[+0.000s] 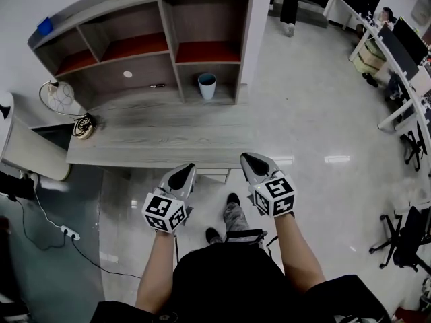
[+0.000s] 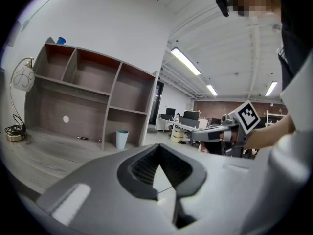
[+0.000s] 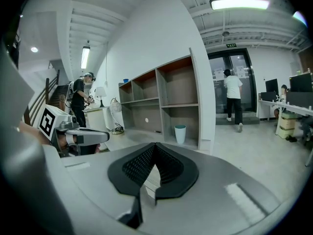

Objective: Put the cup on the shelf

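Note:
A pale blue cup (image 1: 207, 85) stands upright on the wooden desk (image 1: 155, 136), in the lower right bay of the shelf unit (image 1: 168, 29). It also shows in the left gripper view as the cup (image 2: 122, 139) and in the right gripper view as the cup (image 3: 180, 133). My left gripper (image 1: 185, 172) and right gripper (image 1: 250, 160) hover side by side over the desk's front edge, well short of the cup. Both are shut with nothing between the jaws, as seen at the left gripper (image 2: 157, 148) and the right gripper (image 3: 155, 146).
A round lamp (image 1: 60, 98) and a coiled cable (image 1: 83, 126) sit at the desk's left end. A pen (image 1: 157, 85) lies by the shelf's back. A blue object (image 1: 44, 26) rests on the shelf top. Office desks with monitors (image 1: 397, 42) and chairs (image 1: 404, 237) stand to the right.

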Demonstrator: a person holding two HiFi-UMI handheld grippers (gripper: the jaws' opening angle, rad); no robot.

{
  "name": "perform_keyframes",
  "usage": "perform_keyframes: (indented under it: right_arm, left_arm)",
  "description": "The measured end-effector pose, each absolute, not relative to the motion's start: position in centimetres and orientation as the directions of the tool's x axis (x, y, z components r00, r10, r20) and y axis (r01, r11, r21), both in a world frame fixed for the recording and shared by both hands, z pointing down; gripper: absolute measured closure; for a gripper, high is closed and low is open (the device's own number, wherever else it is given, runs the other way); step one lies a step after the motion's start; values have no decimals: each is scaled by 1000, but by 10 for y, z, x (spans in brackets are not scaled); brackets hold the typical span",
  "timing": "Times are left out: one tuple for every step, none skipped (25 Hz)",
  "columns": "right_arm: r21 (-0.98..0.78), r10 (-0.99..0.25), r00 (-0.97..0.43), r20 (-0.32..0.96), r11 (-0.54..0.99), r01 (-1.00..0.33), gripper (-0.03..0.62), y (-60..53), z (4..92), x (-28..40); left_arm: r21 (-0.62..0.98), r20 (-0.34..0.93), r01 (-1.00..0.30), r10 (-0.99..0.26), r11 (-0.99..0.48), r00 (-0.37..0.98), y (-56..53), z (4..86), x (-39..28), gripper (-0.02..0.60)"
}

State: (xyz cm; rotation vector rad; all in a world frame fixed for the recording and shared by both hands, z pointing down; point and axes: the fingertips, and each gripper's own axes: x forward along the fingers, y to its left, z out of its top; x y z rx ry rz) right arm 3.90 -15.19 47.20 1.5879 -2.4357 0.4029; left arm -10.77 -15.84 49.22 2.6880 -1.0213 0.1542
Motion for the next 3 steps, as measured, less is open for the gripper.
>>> perform_keyframes:
  right_arm:
    - [-114,-860,-399,318,384,-916,582,-151,472,39]
    - [-113,-860,-400,318,384,-916,582,-150,472,39]
    - [-113,-859,-400,319,385,-916,582,-149,473,38]
  left_arm:
    - [208,186,-660,-633,-722,751,-157,491,-107,592]
    - [212,180,-654,-629,-726,756,-156,490,-107,592]
    - [216,175,-647,-623,-731,762,-155,489,-107,592]
